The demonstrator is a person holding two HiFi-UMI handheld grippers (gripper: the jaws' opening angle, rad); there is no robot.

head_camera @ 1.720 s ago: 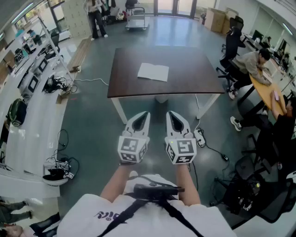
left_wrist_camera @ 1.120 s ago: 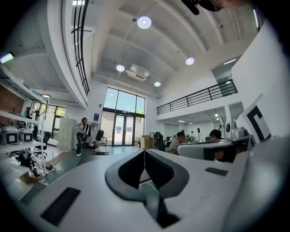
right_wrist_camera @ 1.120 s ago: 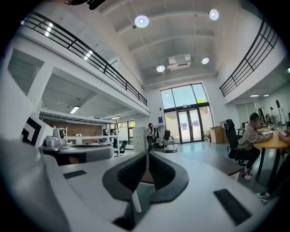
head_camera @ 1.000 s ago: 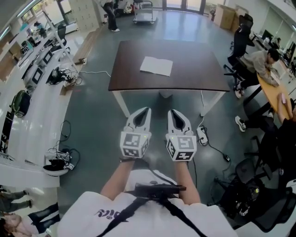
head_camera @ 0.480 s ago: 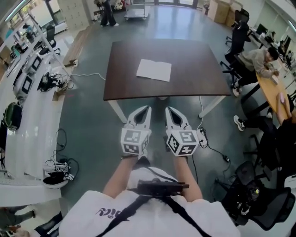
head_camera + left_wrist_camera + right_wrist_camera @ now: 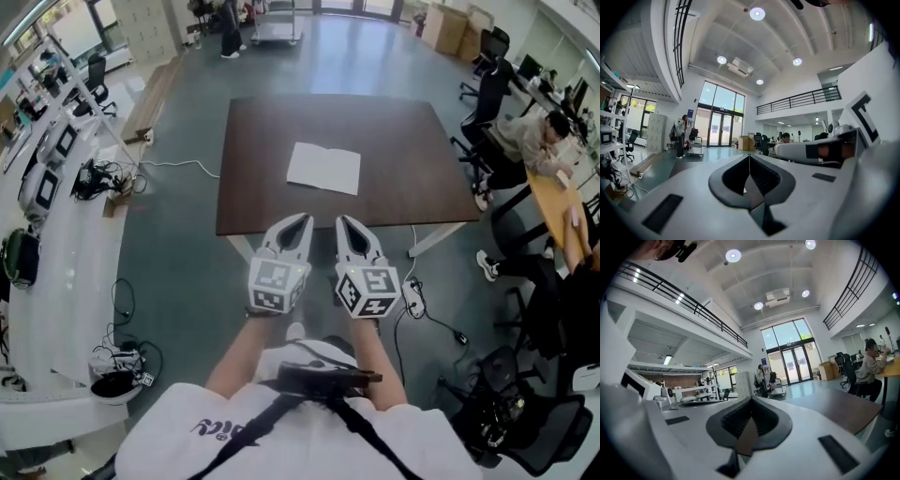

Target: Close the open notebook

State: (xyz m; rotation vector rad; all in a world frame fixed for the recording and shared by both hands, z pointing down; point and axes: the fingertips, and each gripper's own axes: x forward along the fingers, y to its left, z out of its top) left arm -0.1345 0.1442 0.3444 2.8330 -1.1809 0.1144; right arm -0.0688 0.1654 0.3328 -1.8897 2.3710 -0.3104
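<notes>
The head view shows the open notebook (image 6: 323, 168) on the counter (image 6: 262, 141) ahead of my left hand-held gripper (image 6: 302, 220) and right hand-held gripper (image 6: 343, 223), while their own views show both pressed together, empty.

The head camera looks forward and steeply down from on high, over the left gripper (image 6: 303, 221) and right gripper (image 6: 340, 223) to the dark table (image 6: 262, 141) ahead. Each gripper camera sits close behind its own jaws, facing level down the hall. Both catch the same glass doors (image 6: 717, 129), and the right one shares the table with the head view.
</notes>
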